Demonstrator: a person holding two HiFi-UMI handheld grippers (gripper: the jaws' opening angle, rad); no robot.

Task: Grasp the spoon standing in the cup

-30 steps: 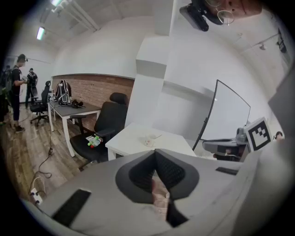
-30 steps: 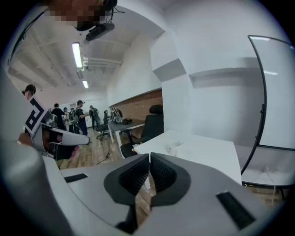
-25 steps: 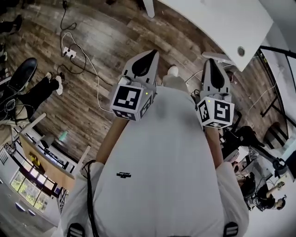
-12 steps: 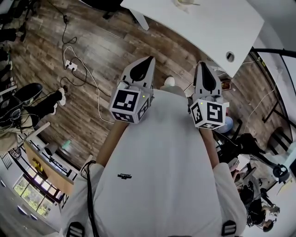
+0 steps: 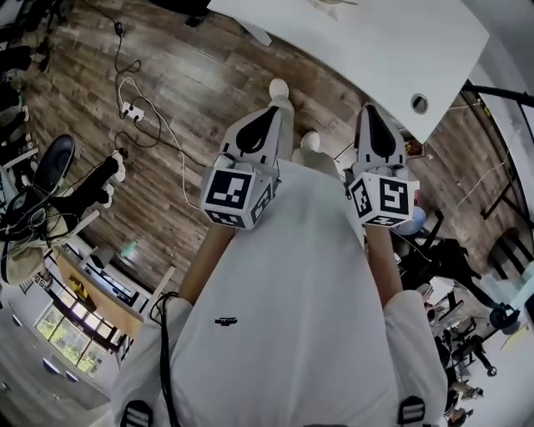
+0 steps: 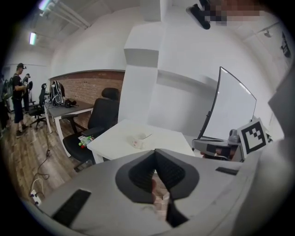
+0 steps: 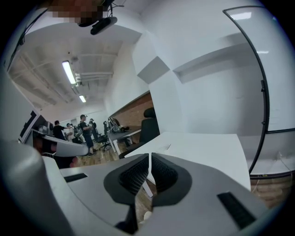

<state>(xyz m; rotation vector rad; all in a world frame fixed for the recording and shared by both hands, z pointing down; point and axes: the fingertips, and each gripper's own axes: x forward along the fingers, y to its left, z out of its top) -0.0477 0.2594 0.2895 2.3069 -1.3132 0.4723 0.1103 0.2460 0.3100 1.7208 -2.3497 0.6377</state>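
Note:
A small white cup (image 6: 136,140) with a thin spoon handle sticking out stands on the white table (image 6: 173,139), far ahead of both grippers. In the head view the cup (image 5: 331,3) is barely visible at the top edge. My left gripper (image 5: 269,112) is held at chest height, its jaws shut with nothing between them (image 6: 155,153). My right gripper (image 5: 372,110) is level beside it, also shut and empty (image 7: 150,156). Both are over the wooden floor, short of the table (image 5: 367,42).
A black office chair (image 6: 99,120) stands left of the table and a curved whiteboard (image 6: 233,108) to its right. A power strip with cables (image 5: 128,109) lies on the floor at left. The person's feet (image 5: 280,88) show below the grippers. People stand at far desks (image 7: 85,126).
The table has slid further into the head view and a foot has stepped forward. Both grippers stay shut, held in front of the chest.

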